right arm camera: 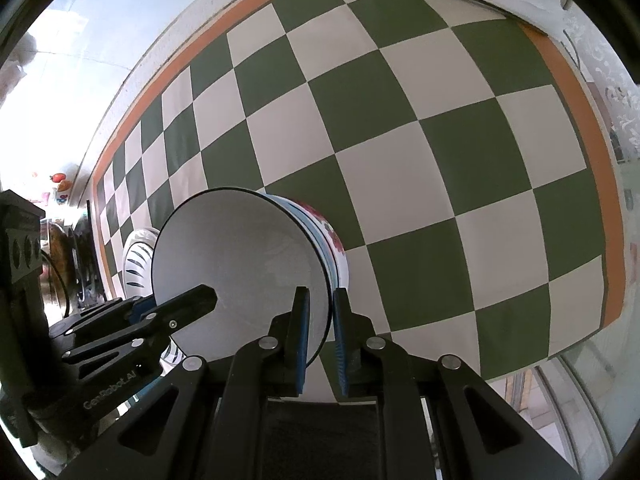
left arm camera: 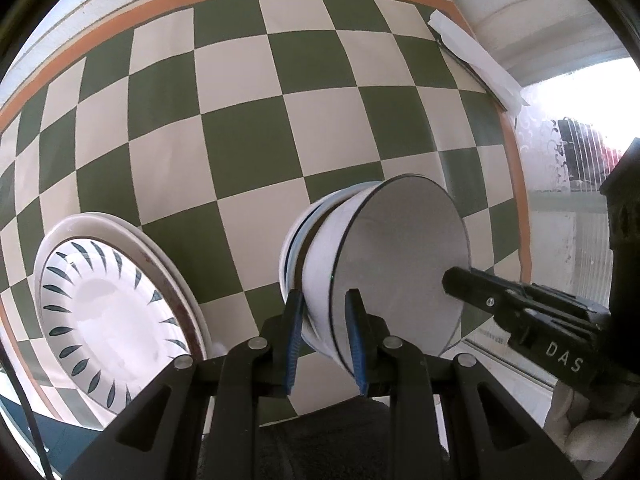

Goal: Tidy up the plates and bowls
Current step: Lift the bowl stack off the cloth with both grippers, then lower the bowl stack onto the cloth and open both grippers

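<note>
The left tool (left arm camera: 326, 340) is clamped across the rim of a white bowl (left arm camera: 400, 256), one blue pad inside and one outside. The right tool (right arm camera: 320, 336) pinches the opposite side of that rim in the same way. The bowl, edged with a dark line, sits on top of a stack of bowls (right arm camera: 334, 248) on the green-and-cream checkered worktop (left arm camera: 248, 128). Just beside the stack, on the left tool's side, lie stacked plates (left arm camera: 112, 312) with dark leaf-shaped marks around the rim.

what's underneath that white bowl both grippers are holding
The white bowl sits nested on more stacked bowls, one flower-patterned. Their insides and exact count are hidden.
</note>
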The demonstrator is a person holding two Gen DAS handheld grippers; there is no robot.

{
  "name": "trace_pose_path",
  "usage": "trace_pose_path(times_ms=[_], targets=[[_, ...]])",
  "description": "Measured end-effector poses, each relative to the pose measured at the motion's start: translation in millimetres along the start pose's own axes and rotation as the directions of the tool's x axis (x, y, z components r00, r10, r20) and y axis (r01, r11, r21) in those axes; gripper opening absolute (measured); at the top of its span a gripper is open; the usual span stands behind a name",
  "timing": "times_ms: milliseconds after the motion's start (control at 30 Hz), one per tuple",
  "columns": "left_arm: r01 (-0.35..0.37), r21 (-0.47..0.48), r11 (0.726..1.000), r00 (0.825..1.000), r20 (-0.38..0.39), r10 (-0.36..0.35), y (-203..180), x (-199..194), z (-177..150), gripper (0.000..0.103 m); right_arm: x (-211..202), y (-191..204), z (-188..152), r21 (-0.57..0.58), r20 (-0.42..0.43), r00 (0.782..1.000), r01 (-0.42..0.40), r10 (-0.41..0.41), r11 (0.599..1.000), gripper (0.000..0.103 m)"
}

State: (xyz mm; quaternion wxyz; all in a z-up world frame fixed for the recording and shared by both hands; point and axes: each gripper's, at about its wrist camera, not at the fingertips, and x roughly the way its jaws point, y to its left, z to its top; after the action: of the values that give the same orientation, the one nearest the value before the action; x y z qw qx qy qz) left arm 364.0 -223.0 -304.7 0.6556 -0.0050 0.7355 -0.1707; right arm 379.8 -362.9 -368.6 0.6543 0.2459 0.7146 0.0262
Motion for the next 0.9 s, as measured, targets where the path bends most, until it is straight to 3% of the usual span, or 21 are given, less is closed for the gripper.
trace_pose_path(times_ms=[233,433,533,567,633,667,700,767,900], targets=[[-0.028,0.005,1.000,0.997,0.072,0.027,4.8,-28.6,-10.9,0.020,-24.0,6.7,-8.3,-0.019,0.044,0.999,-0.016,0.017,1.000,0.015],[-0.057,0.044,0.997,0.988,0.145,0.050,6.5,-69.9,-29.6,0.031,-60.3,30.8,-35.3,-0.096,0.107,0.994,0.029,-0.018,0.995,0.015],[-0.053,0.051,0.997,0.984,0.172,0.043,6.5,-88.9,-39.8,0.045,-79.3,41.8,-52.3,-0.121,0.135,0.991,0.037,-0.020,0.992,0.018],[-0.055,0.054,0.997,0.982,0.183,0.044,6.0,-95.4,-44.0,0.047,-84.9,45.0,-57.7,-0.127,0.143,0.989,0.037,-0.019,0.991,0.021],[-0.062,0.066,0.996,0.978,0.203,0.048,6.5,-107.3,-52.4,0.061,-95.5,50.1,-68.8,-0.135,0.159,0.987,0.043,-0.021,0.990,0.028],[-0.059,0.071,0.996,0.976,0.212,0.043,6.7,-112.4,-56.5,0.078,-100.9,53.0,-74.8,-0.141,0.169,0.985,0.044,-0.020,0.989,0.035],[-0.059,0.073,0.996,0.973,0.229,0.041,7.5,-119.7,-62.6,0.087,-106.9,55.8,-80.2,-0.144,0.181,0.983,0.050,-0.023,0.988,0.038],[-0.079,0.084,0.993,0.967,0.250,0.055,5.9,-127.5,-69.6,0.087,-114.3,59.7,-89.9,-0.142,0.198,0.980,0.059,-0.031,0.988,0.055],[-0.090,0.088,0.992,0.956,0.288,0.062,6.8,-144.1,-81.2,0.090,-126.8,66.7,-105.6,-0.147,0.224,0.974,0.080,-0.046,0.986,0.076]])
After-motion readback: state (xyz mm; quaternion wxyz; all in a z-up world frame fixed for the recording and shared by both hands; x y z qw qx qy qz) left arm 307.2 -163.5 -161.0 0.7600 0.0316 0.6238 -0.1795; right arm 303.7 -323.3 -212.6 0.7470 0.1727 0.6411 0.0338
